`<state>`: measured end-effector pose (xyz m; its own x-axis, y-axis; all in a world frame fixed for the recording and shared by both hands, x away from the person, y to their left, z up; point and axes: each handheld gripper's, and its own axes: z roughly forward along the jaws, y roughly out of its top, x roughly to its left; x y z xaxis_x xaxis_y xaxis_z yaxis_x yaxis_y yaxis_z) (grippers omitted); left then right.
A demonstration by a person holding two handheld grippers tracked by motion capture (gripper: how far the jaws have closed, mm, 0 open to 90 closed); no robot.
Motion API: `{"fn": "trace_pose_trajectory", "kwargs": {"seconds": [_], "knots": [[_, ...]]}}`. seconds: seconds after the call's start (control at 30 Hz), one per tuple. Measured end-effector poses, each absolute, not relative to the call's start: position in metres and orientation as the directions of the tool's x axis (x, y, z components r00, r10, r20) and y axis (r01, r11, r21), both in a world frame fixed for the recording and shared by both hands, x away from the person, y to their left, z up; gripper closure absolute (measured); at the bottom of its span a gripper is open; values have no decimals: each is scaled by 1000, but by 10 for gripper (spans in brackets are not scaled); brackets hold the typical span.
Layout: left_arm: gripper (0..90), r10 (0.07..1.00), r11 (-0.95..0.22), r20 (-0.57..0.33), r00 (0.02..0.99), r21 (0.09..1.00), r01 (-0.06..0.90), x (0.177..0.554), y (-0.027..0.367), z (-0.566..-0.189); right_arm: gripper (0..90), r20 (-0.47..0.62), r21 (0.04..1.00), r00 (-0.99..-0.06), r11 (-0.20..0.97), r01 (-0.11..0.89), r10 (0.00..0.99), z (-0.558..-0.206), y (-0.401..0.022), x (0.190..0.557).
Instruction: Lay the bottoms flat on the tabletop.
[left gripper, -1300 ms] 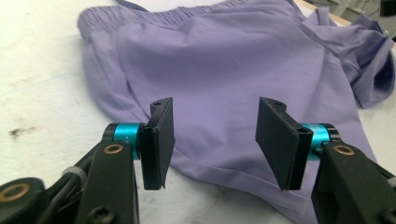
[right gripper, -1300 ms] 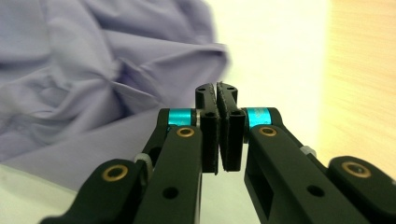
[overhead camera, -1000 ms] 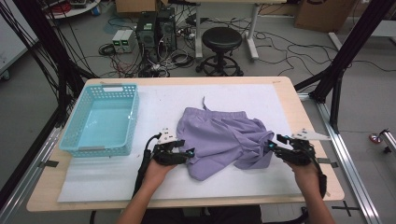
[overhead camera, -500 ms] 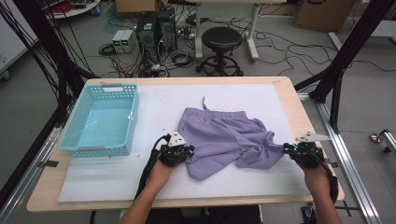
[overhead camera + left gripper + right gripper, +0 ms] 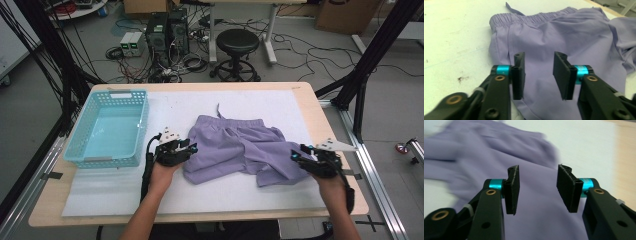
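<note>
A pair of purple shorts (image 5: 240, 147) lies rumpled on the white mat (image 5: 165, 107) in the middle of the table, waistband at the far side, right of the blue basket (image 5: 110, 127). The left gripper (image 5: 186, 150) sits at the shorts' left edge and the right gripper (image 5: 298, 159) at the right leg; the jaws of both have just been opening and now stand apart over the cloth, with nothing pinched between them. This looks like the spreading and flattening step, between 2 grips. The next move likely calls for lowering each gripper onto a fresh edge, closing on 1 layer only, then pulling outward to smooth the bunched right leg
</note>
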<state>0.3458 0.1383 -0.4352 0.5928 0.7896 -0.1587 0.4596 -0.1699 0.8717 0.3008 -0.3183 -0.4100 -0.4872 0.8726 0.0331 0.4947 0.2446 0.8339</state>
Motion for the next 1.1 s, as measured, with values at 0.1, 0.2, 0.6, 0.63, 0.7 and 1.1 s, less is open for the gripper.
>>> {"fn": "trace_pose_trajectory", "kwargs": {"seconds": [0.1, 0.2, 0.6, 0.63, 0.7, 1.1], "knots": [[549, 789, -173, -153, 595, 874, 454, 343, 140, -435, 517, 41, 833, -559, 281, 477, 828, -413, -294, 304], [537, 785, -171, -150, 601, 880, 443, 339, 144, -433, 506, 26, 818, -644, 354, 453, 764, -418, -257, 310], [522, 765, -182, -145, 628, 886, 426, 332, 154, -430, 708, -56, 693, -793, 595, 407, 607, -453, -163, 333], [520, 764, -184, -144, 629, 886, 426, 331, 157, -430, 899, -35, 680, -803, 602, 417, 595, -451, -161, 339], [518, 764, -182, -147, 628, 886, 427, 331, 158, -430, 900, -41, 674, -805, 611, 415, 592, -450, -160, 341], [524, 678, -302, -128, 724, 849, 433, 322, 145, -442, 803, -46, 722, -552, 409, 557, 833, -440, -214, 360]]}}
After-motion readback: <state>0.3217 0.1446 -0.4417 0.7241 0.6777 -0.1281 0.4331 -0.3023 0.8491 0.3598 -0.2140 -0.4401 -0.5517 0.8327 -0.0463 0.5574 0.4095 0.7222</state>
